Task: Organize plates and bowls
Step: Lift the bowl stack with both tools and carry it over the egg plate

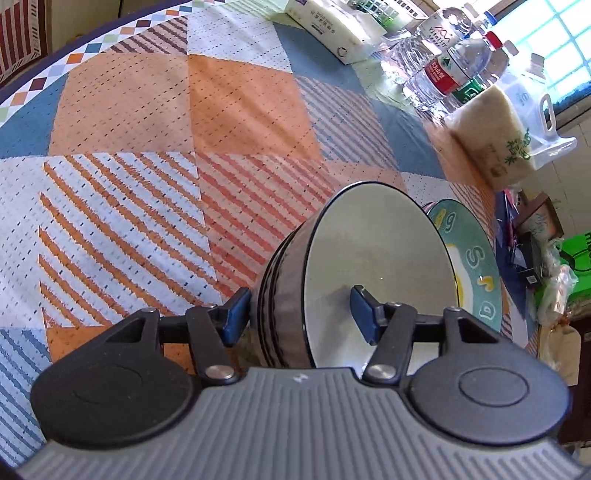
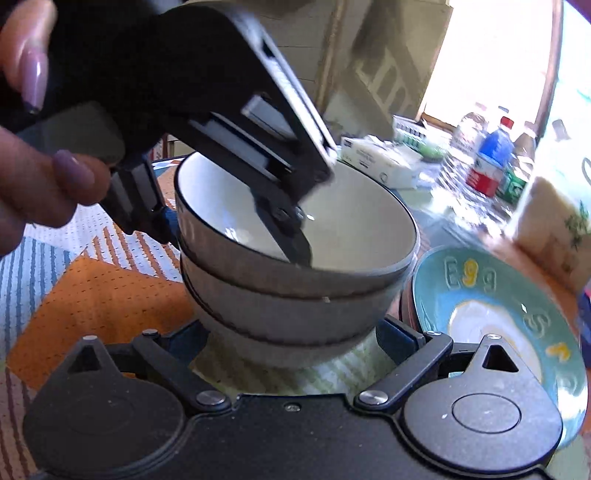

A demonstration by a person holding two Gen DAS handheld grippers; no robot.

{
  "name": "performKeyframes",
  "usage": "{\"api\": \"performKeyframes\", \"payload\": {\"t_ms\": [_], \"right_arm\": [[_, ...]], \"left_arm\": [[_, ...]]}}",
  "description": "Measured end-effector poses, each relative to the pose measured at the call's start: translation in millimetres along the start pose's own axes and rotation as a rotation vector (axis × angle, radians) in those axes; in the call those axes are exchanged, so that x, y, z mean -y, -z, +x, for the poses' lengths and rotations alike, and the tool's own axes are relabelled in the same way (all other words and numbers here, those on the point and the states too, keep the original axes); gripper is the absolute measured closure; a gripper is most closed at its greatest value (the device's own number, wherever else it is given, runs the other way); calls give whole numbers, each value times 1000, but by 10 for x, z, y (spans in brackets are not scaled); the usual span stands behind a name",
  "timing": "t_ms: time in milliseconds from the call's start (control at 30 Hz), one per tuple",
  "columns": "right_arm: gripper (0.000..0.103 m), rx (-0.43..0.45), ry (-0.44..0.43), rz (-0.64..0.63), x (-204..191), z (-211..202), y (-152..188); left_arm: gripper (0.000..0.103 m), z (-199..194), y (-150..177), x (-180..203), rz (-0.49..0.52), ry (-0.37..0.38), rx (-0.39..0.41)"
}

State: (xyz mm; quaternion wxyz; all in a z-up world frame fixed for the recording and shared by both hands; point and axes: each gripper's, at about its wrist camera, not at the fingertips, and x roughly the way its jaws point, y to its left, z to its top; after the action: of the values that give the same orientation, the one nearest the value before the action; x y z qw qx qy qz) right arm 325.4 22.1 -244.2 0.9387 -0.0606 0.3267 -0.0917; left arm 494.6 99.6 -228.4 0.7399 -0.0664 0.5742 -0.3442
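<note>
Gripping: the left gripper (image 1: 301, 314) straddles the wall of the top bowl (image 1: 376, 266), one blue pad outside against the wall, one inside; whether the inner pad presses is unclear.
Bowls: three grey bowls nested in a stack (image 2: 291, 280), white inside, dark-rimmed, over the patchwork worktop (image 1: 147, 155).
Right gripper: the right gripper (image 2: 295, 339) has its jaws spread either side of the stack's lowest bowl; contact cannot be told.
Plate: a teal plate (image 2: 491, 314) with raised letters lies just beside the stack.
Hand: a hand (image 2: 44, 177) holds the left gripper's handle.
Background: bottles (image 1: 454, 62), a tissue pack (image 1: 332, 29) and a rice bag (image 1: 495, 136) stand at the far edge.
</note>
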Motion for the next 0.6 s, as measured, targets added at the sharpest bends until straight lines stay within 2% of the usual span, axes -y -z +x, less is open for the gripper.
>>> {"api": "performKeyframes", "payload": {"t_ms": [233, 500, 600], "right_arm": [[0, -54, -69, -24, 71, 123, -122], [0, -51, -132, -15, 127, 121, -92], [0, -24, -146, -14, 119, 25, -54]], "left_arm": [[49, -21, 9, -60, 34, 38, -19], [49, -108, 120, 108, 112, -16, -16], [49, -203, 177, 164, 125, -24, 0]]}}
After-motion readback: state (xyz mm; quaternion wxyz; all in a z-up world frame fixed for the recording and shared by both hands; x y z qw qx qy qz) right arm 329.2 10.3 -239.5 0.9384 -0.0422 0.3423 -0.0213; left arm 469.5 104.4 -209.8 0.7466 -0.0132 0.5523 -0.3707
